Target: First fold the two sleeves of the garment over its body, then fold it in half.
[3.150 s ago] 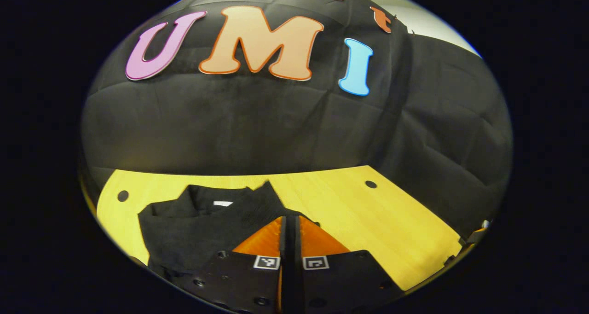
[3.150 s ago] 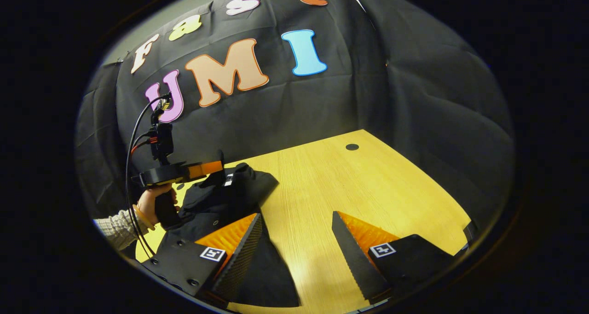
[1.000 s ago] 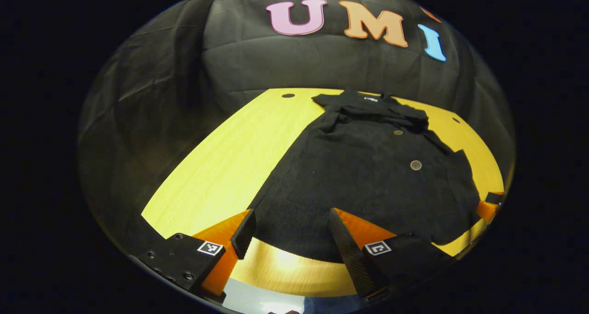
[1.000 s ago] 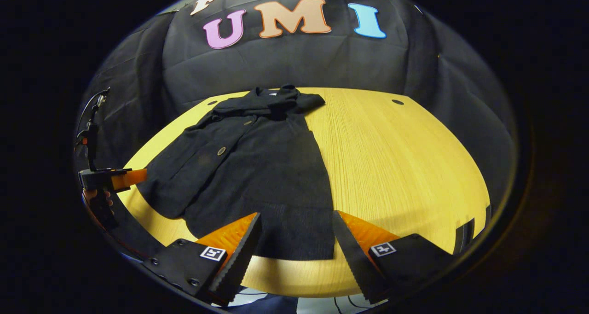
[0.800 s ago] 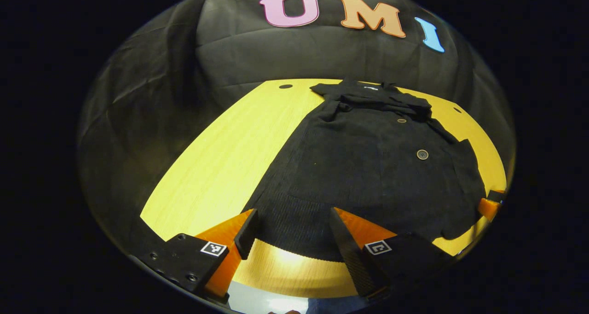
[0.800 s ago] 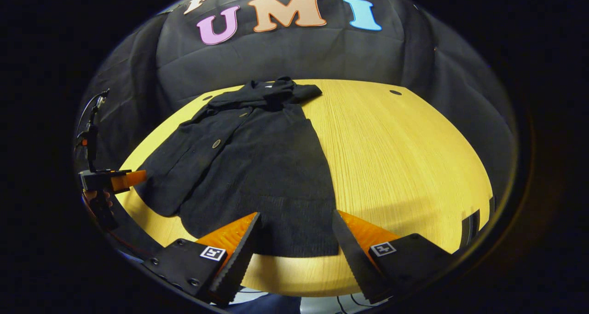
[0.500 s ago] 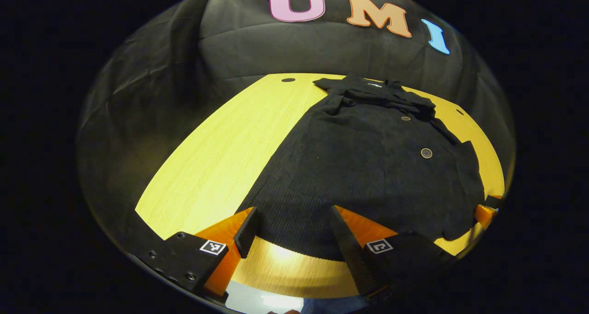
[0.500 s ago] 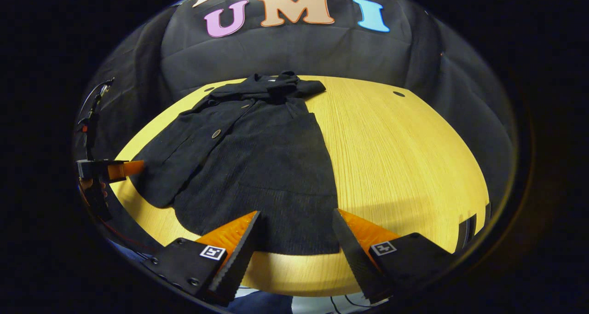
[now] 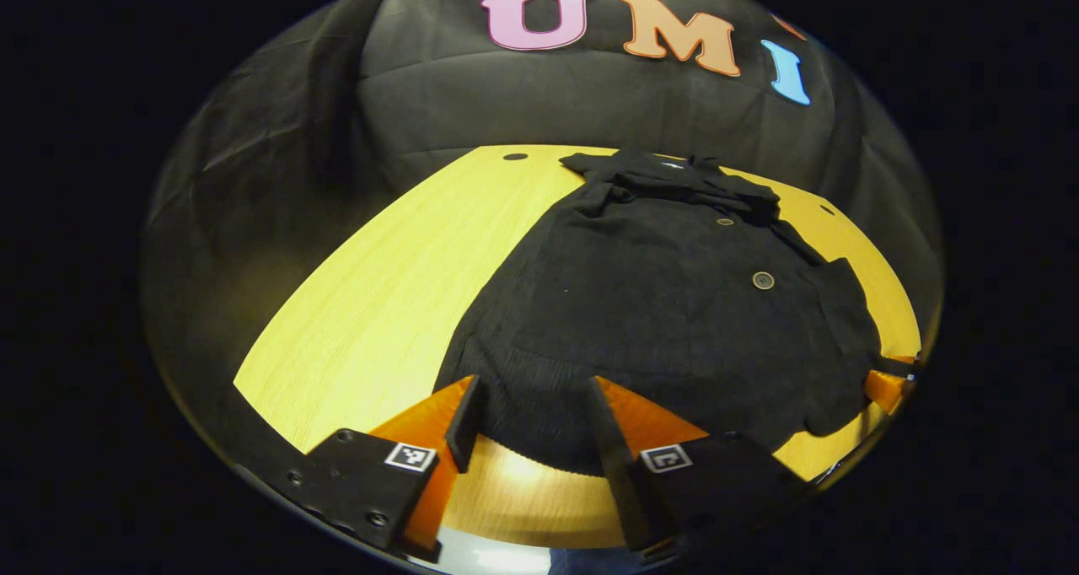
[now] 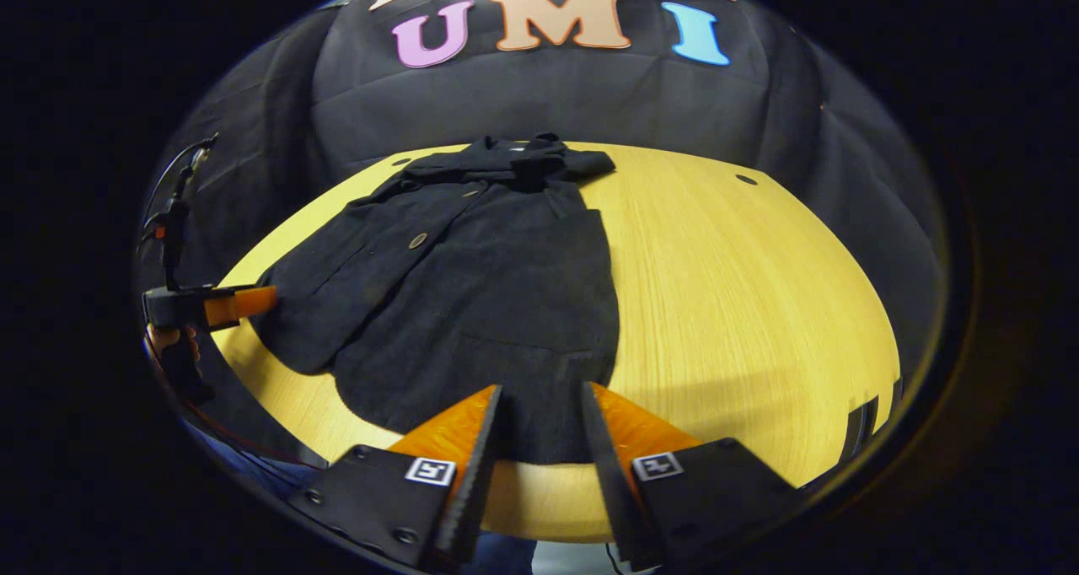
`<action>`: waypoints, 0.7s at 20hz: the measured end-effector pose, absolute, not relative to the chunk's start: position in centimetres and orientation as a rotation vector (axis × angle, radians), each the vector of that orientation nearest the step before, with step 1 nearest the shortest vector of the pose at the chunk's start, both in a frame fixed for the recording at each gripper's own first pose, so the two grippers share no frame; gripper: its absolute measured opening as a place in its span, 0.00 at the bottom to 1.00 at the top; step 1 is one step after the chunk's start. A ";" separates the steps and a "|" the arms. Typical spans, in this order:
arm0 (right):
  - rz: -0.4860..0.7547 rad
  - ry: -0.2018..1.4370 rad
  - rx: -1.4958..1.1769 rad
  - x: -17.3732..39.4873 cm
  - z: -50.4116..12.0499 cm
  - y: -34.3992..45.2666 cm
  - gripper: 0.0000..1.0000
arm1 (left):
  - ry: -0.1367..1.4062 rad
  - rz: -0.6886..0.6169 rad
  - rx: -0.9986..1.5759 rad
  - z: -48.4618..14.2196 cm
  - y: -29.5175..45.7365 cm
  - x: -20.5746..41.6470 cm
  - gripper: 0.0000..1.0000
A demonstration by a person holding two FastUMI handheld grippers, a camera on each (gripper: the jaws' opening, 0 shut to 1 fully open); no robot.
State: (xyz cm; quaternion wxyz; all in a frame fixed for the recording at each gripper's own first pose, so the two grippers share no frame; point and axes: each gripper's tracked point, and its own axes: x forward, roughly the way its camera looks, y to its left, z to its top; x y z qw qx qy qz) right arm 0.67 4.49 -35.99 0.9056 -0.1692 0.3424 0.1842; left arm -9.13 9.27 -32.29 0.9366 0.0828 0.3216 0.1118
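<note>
A black buttoned garment lies flat on the yellow table, collar at the far end, hem toward me, sleeves lying over its body. My left gripper is open, its fingers straddling the near hem's left part. In the right gripper view the garment shows the same way, and my right gripper is open with a narrow gap, fingers either side of the hem's right part. The left gripper also shows at that view's left edge, held by a hand.
The table has small round holes near its far corners. Black cloth walls close in the back and sides. The table's near edge runs just below both grippers. Bare wood lies right of the garment in the right gripper view.
Earlier the left gripper was shut over the collar end. Both grippers now sit at the near hem, and in the last half second both pairs of fingers narrowed, the right pair more.
</note>
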 end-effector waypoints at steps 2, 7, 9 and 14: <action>0.388 0.717 -0.344 0.5 -36.2 4.8 0.37 | 0.667 0.195 0.179 -32.5 8.3 -8.7 0.43; 0.411 0.755 -0.321 0.2 -36.3 5.5 0.05 | 0.705 0.162 0.198 -32.6 7.9 -8.9 0.01; 0.416 0.759 -0.324 0.2 -36.3 5.5 0.09 | 0.713 0.166 0.183 -32.7 7.9 -8.8 0.00; 0.383 0.763 -0.296 0.8 -35.0 5.3 0.09 | 0.728 0.164 0.125 -31.8 7.6 -8.5 0.00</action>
